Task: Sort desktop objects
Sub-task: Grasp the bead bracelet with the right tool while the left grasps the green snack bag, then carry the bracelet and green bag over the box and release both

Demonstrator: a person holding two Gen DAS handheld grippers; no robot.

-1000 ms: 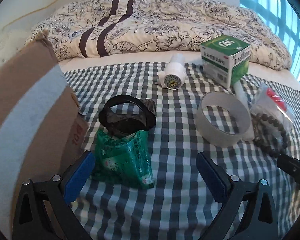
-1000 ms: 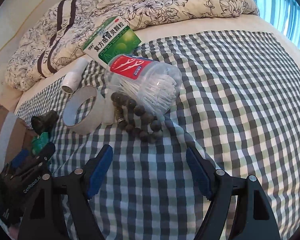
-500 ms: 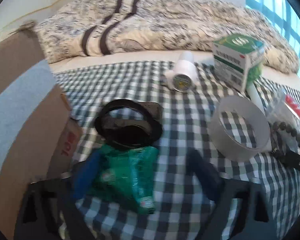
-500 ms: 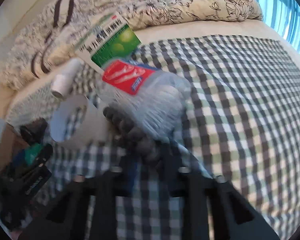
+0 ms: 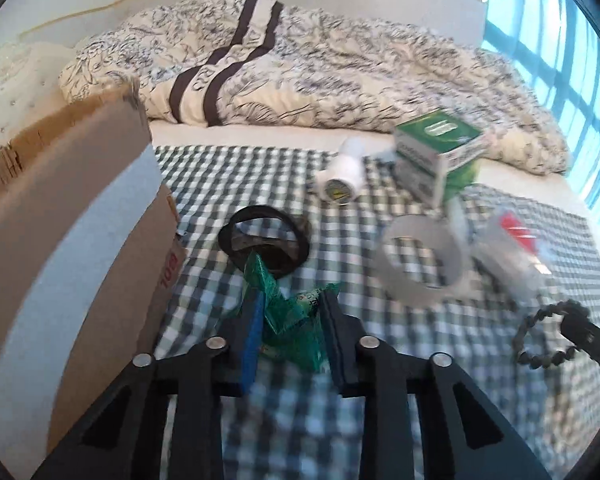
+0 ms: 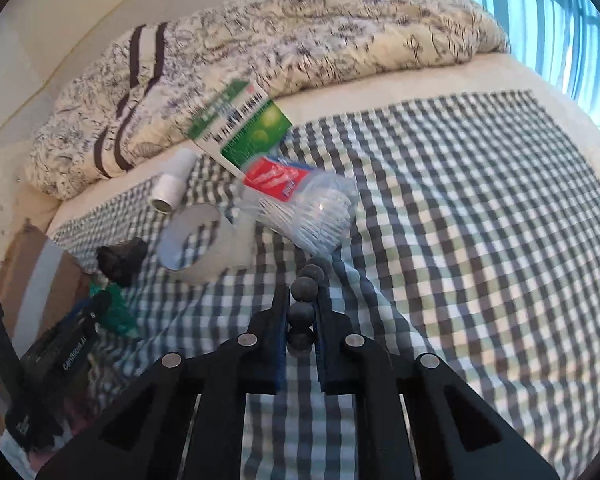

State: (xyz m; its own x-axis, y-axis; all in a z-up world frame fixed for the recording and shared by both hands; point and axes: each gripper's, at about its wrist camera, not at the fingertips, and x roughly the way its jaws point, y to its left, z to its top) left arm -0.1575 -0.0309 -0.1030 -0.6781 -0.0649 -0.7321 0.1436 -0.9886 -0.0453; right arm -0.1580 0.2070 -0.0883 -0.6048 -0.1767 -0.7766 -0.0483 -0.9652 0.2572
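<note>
One crumpled green plastic packet [image 5: 290,320]; one dark bead bracelet [image 5: 548,336]; one clear tape roll [image 5: 420,264]; one green-and-white medicine box [image 5: 436,160]. One white cylindrical bottle [image 5: 342,176]; one clear cotton-swab tub [image 6: 308,204]; one brown cardboard box [image 5: 60,240]; one black ring-shaped object [image 5: 264,242].

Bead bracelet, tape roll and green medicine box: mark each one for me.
Bead bracelet [image 5: 548,334]: left wrist view, on the bead loop's lower edge.
Tape roll [image 5: 420,292]: left wrist view, on its near outer wall.
Green medicine box [image 5: 440,130]: left wrist view, on its top face.

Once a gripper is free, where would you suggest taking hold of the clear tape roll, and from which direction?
Grip the tape roll across its thin wall: one finger inside the open ring, one outside, coming down from above at the near edge. It stands tilted on the checked cloth with its opening facing the left gripper, and the swab jar crowds its far side.
</note>
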